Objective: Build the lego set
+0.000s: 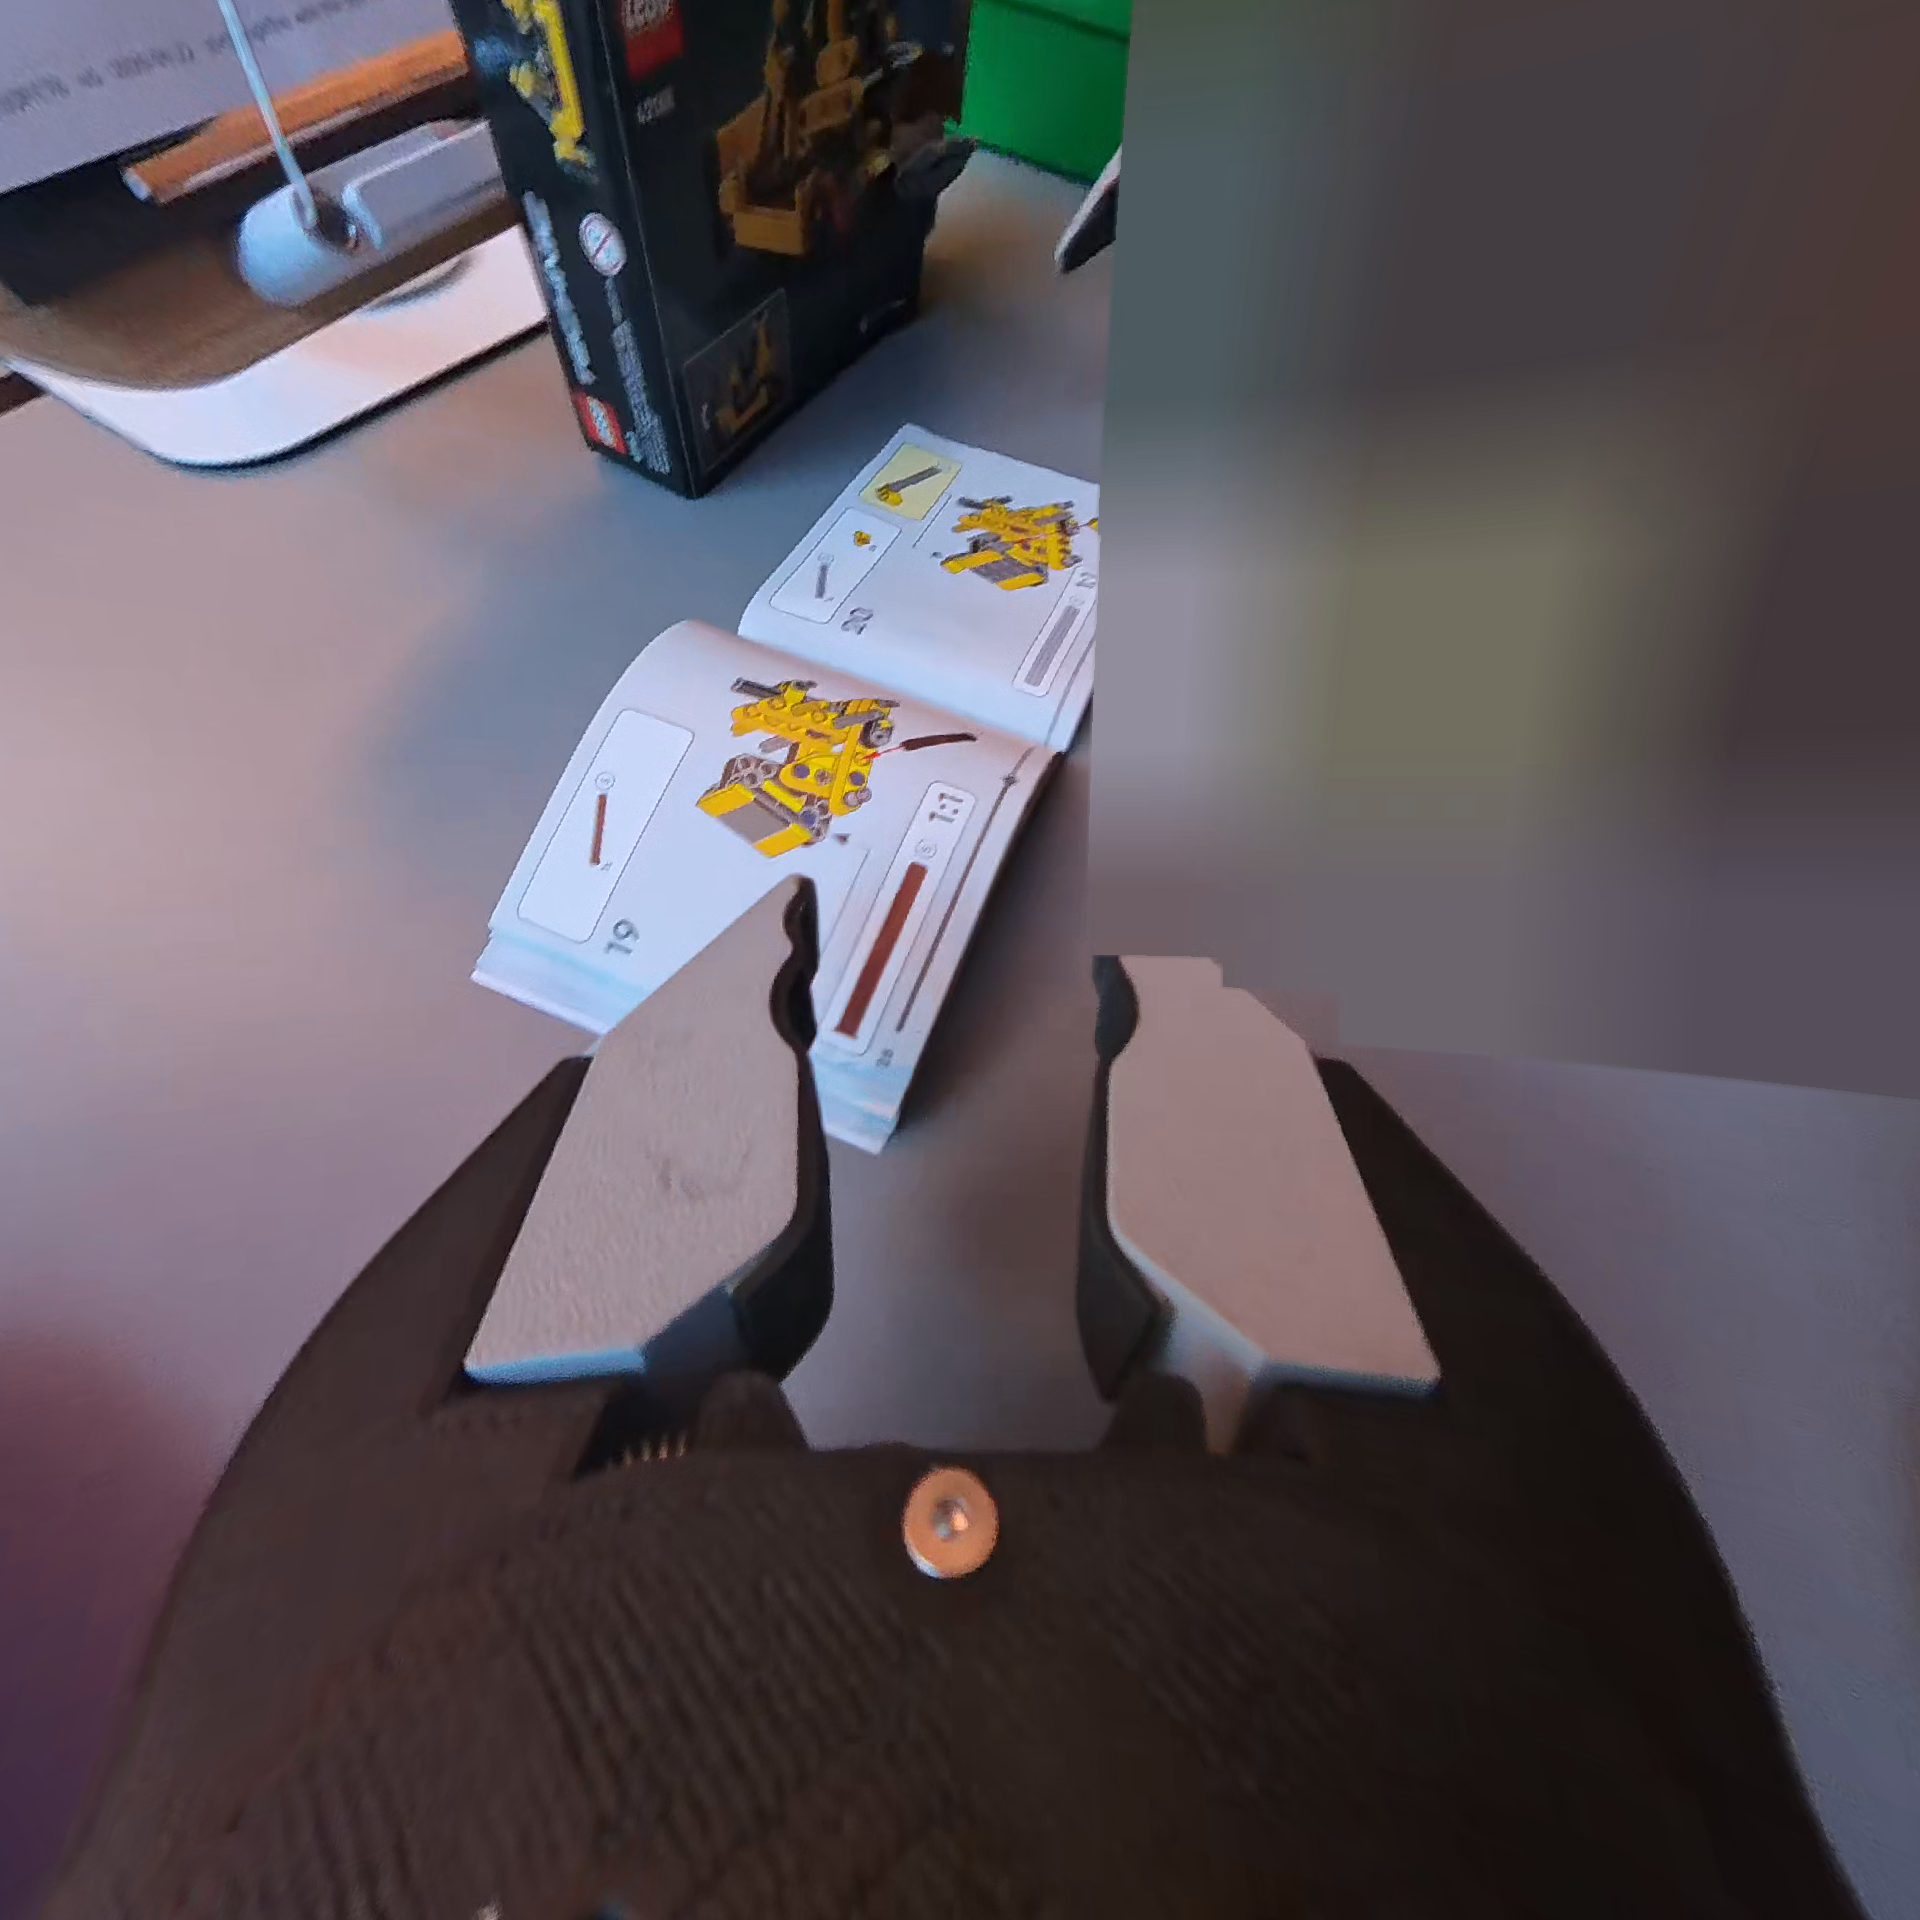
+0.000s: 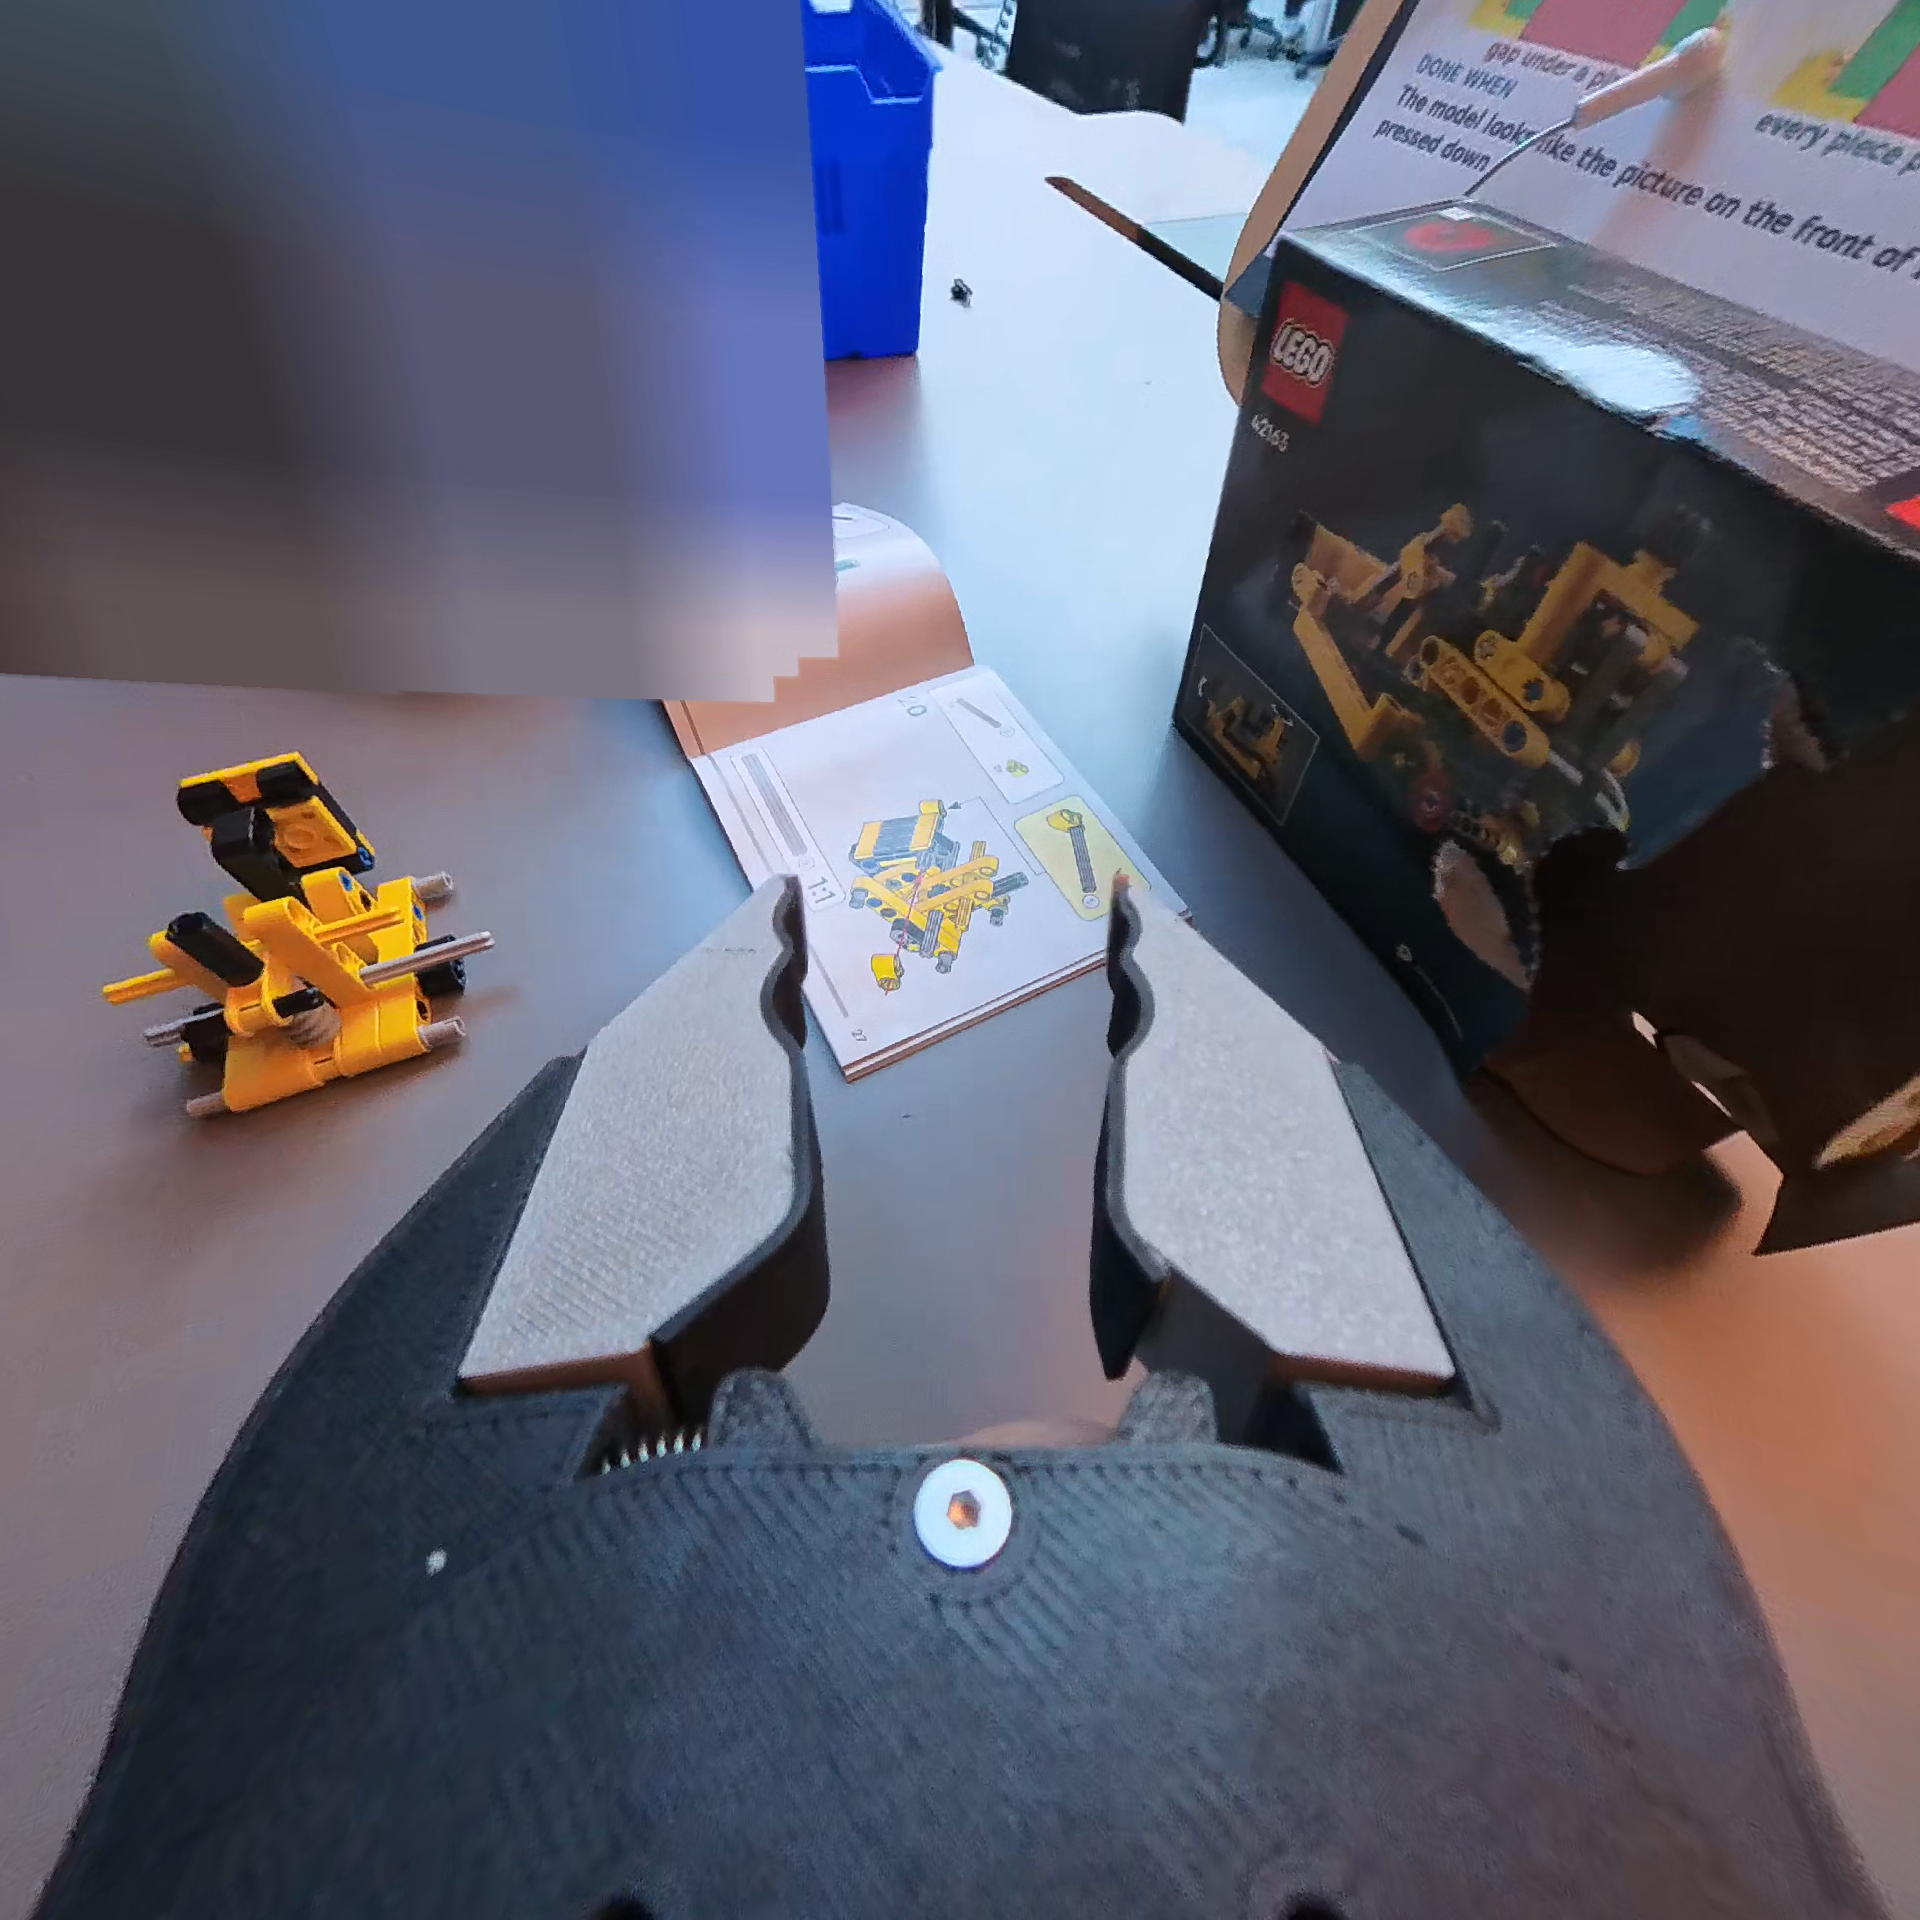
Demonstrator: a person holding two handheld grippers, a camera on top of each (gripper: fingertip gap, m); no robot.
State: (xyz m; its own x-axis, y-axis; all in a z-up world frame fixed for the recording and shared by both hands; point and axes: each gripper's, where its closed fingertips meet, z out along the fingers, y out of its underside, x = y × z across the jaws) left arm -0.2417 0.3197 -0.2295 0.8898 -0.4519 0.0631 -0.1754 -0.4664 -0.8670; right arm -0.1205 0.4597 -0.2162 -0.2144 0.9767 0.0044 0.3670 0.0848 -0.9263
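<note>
A partly built yellow and black lego model (image 2: 296,935) with grey axles sticking out stands on the grey table at the left of the right wrist view. The open instruction booklet (image 2: 925,873) lies flat ahead of my right gripper (image 2: 951,904), which is open and empty above the table. The booklet also shows in the left wrist view (image 1: 790,800), just beyond my left gripper (image 1: 951,925), which is open and empty. The dark set box (image 2: 1507,665) stands upright at the right, with a torn lower corner; it also shows in the left wrist view (image 1: 717,229).
A blue bin (image 2: 868,197) stands at the back of the table. A small black piece (image 2: 961,293) lies alone beyond the booklet. A printed sheet on a clip stand (image 2: 1662,135) rises behind the box. A white stand base (image 1: 260,374) sits at the far left. There is about 20 centimetres between the tips of the two grippers.
</note>
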